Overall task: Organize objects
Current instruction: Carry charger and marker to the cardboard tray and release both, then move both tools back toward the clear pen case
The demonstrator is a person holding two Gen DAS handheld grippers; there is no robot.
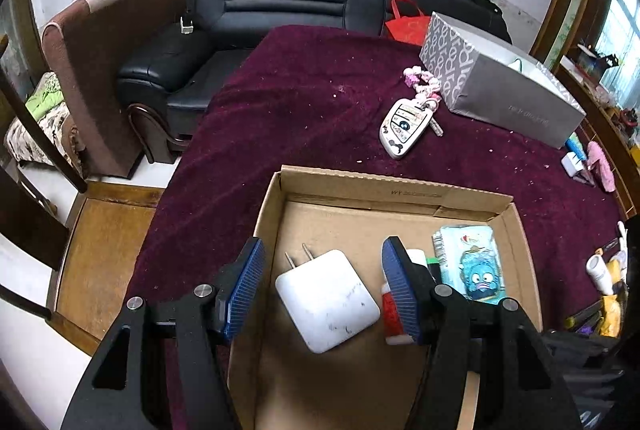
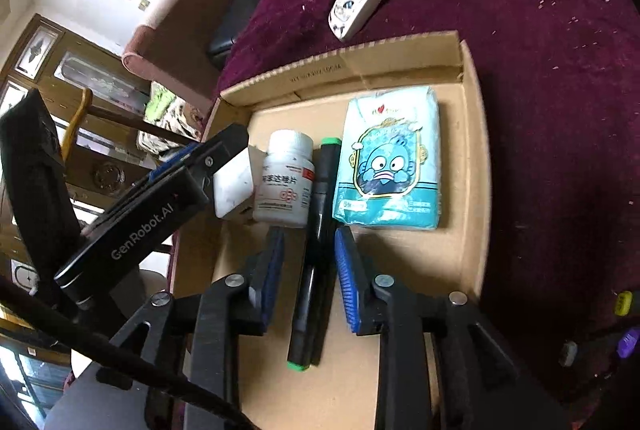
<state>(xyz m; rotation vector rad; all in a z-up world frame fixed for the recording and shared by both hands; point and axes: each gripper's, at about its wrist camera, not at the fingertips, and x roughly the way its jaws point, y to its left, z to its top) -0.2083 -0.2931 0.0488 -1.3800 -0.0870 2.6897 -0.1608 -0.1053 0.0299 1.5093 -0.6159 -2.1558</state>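
An open cardboard box point(image 1: 392, 186) point(image 2: 340, 58) sits on the maroon tablecloth. My left gripper point(image 1: 322, 286) is open low over its left side. A white charger point(image 1: 326, 300) point(image 2: 232, 190) lies on the box floor between the fingers, with a gap at each pad. My right gripper point(image 2: 310, 236) is open too. A black marker with green ends point(image 2: 316, 230) lies between its blue pads, which do not press it. A white pill bottle point(image 2: 286, 182) rests left of the marker. A blue tissue pack point(image 2: 390, 158) point(image 1: 476, 266) lies to its right.
Beyond the box lie a cased car key with a pink charm point(image 1: 404, 126) point(image 2: 356, 6) and a grey gift bag point(image 1: 500, 86). Small items crowd the table's right edge point(image 1: 600, 270). A black sofa point(image 1: 280, 2) and a brown chair point(image 1: 100, 70) stand behind the table.
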